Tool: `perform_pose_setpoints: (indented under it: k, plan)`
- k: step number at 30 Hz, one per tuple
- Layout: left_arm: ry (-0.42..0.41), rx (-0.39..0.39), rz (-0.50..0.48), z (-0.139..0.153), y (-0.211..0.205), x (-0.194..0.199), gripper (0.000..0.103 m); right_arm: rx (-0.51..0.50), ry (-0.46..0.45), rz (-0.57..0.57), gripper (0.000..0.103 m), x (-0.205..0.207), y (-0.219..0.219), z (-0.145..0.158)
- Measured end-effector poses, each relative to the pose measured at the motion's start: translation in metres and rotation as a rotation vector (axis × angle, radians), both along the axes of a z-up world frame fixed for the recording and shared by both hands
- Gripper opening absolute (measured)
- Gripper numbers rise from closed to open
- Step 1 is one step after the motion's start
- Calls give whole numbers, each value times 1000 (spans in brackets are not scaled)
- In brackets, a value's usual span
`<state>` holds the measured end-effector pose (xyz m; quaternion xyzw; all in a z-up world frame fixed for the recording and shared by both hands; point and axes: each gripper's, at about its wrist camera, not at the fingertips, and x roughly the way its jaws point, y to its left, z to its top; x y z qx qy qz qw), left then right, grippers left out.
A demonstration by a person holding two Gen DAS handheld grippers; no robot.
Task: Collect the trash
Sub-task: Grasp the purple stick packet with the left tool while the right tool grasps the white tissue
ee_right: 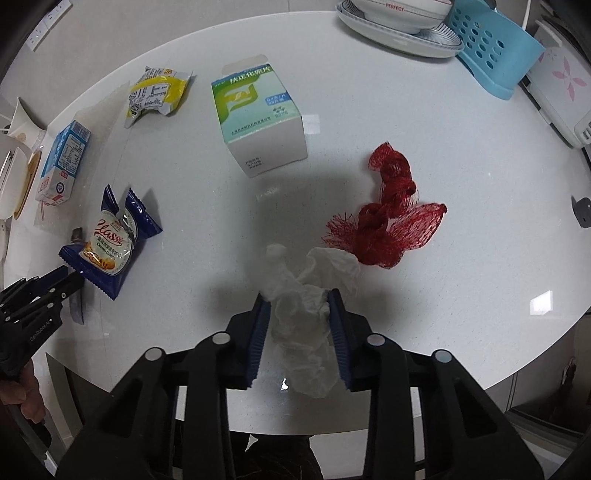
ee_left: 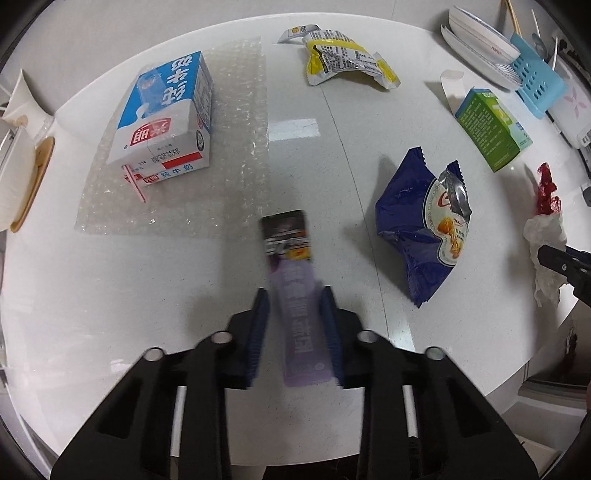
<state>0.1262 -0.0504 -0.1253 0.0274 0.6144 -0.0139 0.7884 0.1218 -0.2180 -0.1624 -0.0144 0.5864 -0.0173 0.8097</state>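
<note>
Left hand-held gripper [ee_left: 295, 295] points steeply down at the white surface [ee_left: 184, 280], blue pads [ee_left: 260, 325] clamped on both long sides of a purple snack stick wrapper [ee_left: 297, 302]. The wrapper's dark printed end sticks out past the fingertips, near the surface's middle, just beside the corner of a bubble wrap sheet [ee_left: 207, 155]. A blue and white milk carton [ee_left: 166, 114] lies on that sheet with a straw at its near end.

A blue cookie bag [ee_left: 421, 225], torn open, lies to the right of the wrapper, apart from it. A yellow crumpled packet [ee_left: 343, 59] sits toward the far edge. A green and white box [ee_left: 493, 129] with its flap open lies further right.

Right hand-held gripper [ee_right: 298, 295] also points down, pads [ee_right: 337, 325] squeezing a crumpled white tissue [ee_right: 303, 325] near the surface's near edge. The tissue bulges out past the fingertips and touches the red mesh netting [ee_right: 391, 221] lying just beyond it. The green and white box sits further back, apart from both.

Bowls stacked on a plate [ee_right: 402, 33] and a light blue basket [ee_right: 491, 48] stand at the far right edge. A person's hand [ee_right: 22, 395] shows at the lower left edge of the right wrist view, holding the other gripper.
</note>
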Motion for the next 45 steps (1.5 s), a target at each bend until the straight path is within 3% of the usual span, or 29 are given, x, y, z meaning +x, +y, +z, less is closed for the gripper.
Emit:
perform_pose_setpoints:
  k: [4,7,23,45]
  plan:
    - [17,-17,9,1,1,0,14,19,25,-3,10,0,1,-6]
    - [13,-33,23,3,7,-5,11,18,17,-2,7,-2,3,-5]
    - [-48,-62,72,23,42,-24,11,27,-49,8,5,-12,21,14]
    - [-148,-69,101,60,16,-67,10,33,-168,82,5,-51,29,55]
